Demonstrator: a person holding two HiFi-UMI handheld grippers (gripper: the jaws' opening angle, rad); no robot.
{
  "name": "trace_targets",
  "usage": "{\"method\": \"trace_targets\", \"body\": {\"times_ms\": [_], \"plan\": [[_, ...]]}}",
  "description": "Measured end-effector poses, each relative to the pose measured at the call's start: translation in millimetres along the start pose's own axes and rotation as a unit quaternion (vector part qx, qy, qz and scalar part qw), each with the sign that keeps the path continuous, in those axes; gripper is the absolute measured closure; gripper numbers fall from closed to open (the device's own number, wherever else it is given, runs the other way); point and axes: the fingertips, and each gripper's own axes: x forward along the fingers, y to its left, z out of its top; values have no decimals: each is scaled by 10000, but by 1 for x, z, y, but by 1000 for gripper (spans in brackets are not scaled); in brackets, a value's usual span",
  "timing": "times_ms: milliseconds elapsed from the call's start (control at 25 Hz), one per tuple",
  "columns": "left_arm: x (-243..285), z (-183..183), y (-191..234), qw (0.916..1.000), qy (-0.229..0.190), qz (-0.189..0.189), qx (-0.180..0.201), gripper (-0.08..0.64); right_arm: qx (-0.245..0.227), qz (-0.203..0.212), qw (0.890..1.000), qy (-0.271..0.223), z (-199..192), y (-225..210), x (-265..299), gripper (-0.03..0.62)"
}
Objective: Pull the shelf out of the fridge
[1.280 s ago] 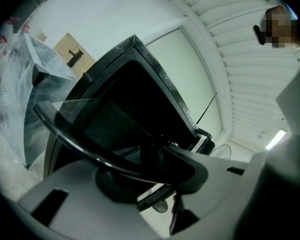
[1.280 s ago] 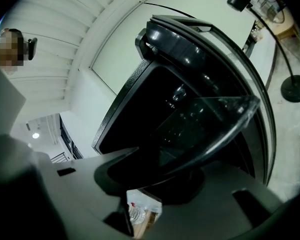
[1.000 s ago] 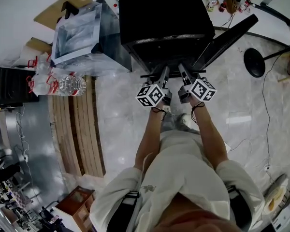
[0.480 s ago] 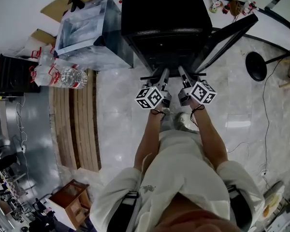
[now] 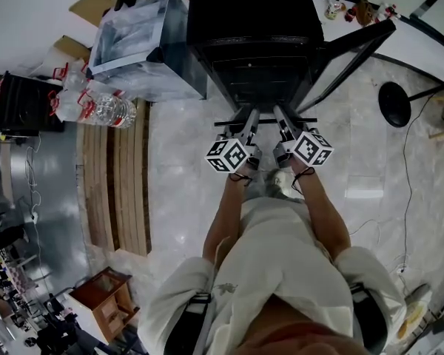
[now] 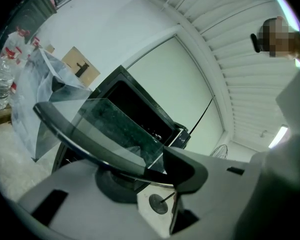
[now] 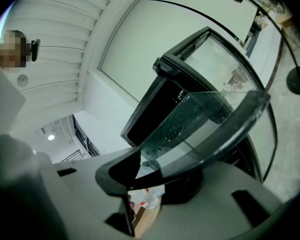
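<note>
Pale marble floor (image 5: 185, 161) fills the head view, seen from above a person in light clothing who stands at 6 o'clock with both arms stretched toward 12 o'clock. At 12 o'clock stands a small black fridge (image 5: 251, 21), its glass door (image 5: 351, 58) swung open toward 1 o'clock. Just outside the fridge's open front, a glass shelf (image 5: 266, 122) with a dark front rim lies roughly level, its front rim clear of the cabinet and nearest the person. The left gripper (image 5: 250, 117) is clamped shut on that rim at its left part, and the right gripper (image 5: 281, 115) is clamped shut on it just beside, toward the right; the two marker cubes sit side by side close to the person's hands. In the left gripper view, the left gripper (image 6: 152, 166) pinches the dark curved rim of the shelf (image 6: 110, 129), with the clear pane running away toward the fridge (image 6: 135, 104) at 12 o'clock. In the right gripper view, the right gripper (image 7: 140, 171) bites the same rim, and the shelf (image 7: 200, 129) reaches toward the fridge (image 7: 150, 109) at 12 o'clock. At 11 o'clock in the head view a clear plastic box (image 5: 133, 43) stands against the fridge's side, water bottles (image 5: 96, 109) lie at 10 o'clock, and wooden slats (image 5: 118, 183) run along the floor at 9 o'clock
</note>
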Motion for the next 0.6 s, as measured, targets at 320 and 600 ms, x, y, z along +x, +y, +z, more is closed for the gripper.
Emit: {"method": "trace_targets", "body": {"times_ms": [320,600], "plan": [[-21,-4,-22,9999,-95,-43,65,403,96,199,9998,24,0,15,-26,488],[-36,-2,-33,9998,-193,-30,105,403,122,360,9993,67,-3,28,-38,492]]}}
